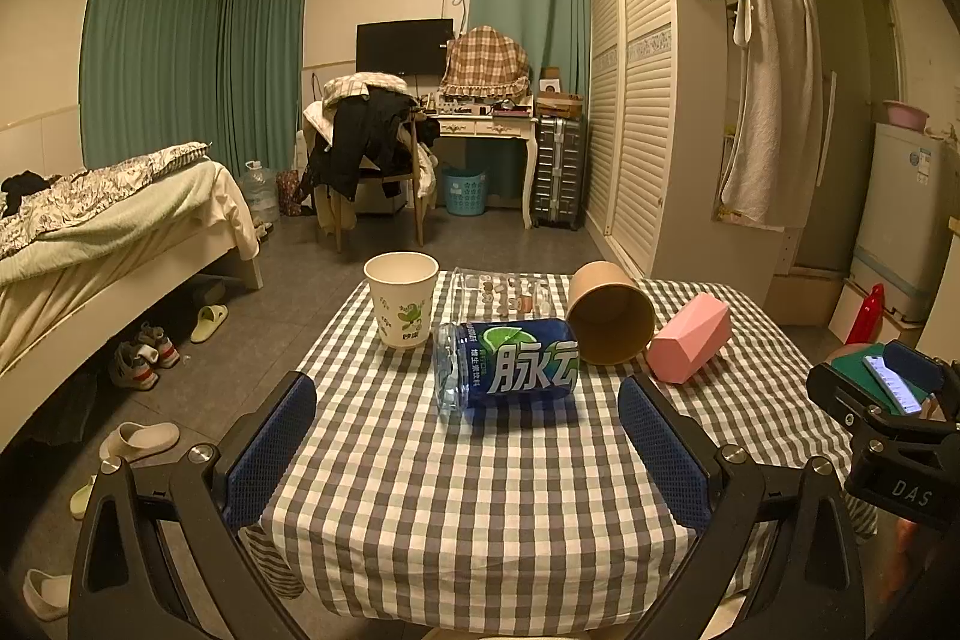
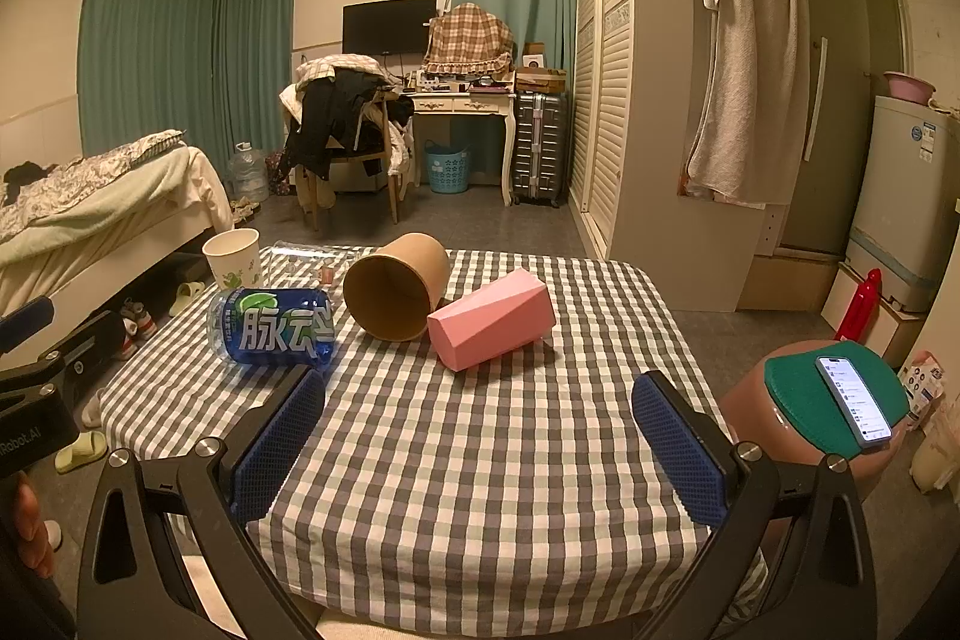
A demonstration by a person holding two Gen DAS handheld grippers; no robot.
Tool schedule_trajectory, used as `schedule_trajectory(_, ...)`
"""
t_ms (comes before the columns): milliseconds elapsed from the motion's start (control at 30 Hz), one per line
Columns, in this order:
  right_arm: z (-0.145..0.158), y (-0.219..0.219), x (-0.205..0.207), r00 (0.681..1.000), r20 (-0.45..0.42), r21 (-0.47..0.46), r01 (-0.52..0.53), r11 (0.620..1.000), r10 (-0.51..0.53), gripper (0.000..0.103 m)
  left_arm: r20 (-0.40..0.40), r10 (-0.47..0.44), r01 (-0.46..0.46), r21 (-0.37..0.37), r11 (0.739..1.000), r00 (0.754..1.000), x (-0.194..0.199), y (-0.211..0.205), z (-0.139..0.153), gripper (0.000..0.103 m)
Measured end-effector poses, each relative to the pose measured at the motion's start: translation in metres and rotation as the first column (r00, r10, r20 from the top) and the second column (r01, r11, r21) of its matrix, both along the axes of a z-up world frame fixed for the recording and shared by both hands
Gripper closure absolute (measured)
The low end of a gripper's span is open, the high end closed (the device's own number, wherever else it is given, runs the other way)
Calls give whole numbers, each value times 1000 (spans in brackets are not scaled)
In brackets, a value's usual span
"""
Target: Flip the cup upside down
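On the checked tablecloth [image 1: 480, 490] a white paper cup [image 1: 401, 300] stands upright at the far left; it also shows in the right wrist view [image 2: 234, 259]. A brown paper cup [image 1: 609, 313] [image 2: 396, 286] lies on its side, mouth towards me. A pink faceted cup [image 1: 690, 346] [image 2: 492, 319] lies on its side to its right. A cut blue bottle [image 1: 507, 367] [image 2: 273, 328] lies on its side in the middle. A clear plastic cup [image 1: 501, 292] lies behind it. My left gripper [image 1: 468, 451] and right gripper [image 2: 480, 451] are open and empty, hovering over the near table edge.
A stool with a green pad and a phone [image 2: 852, 400] stands right of the table. A bed [image 1: 90, 232] and shoes on the floor [image 1: 138, 352] are to the left. A wardrobe [image 1: 630, 100], a desk and a chair stand behind.
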State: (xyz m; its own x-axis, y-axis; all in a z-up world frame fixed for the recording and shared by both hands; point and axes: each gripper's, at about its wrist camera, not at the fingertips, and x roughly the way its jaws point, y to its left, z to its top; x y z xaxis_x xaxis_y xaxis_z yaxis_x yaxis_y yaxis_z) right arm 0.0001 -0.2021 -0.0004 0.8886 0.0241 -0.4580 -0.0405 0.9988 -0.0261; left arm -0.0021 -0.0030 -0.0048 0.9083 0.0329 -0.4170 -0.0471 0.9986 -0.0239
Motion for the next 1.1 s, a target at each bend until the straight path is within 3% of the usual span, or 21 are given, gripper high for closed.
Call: schedule_trajectory(1100, -2, 3, -1, 1000, 2, -4, -5, 1000, 5, 0, -4, -1, 1, -2, 1000, 1000, 0, -1, -1, 0)
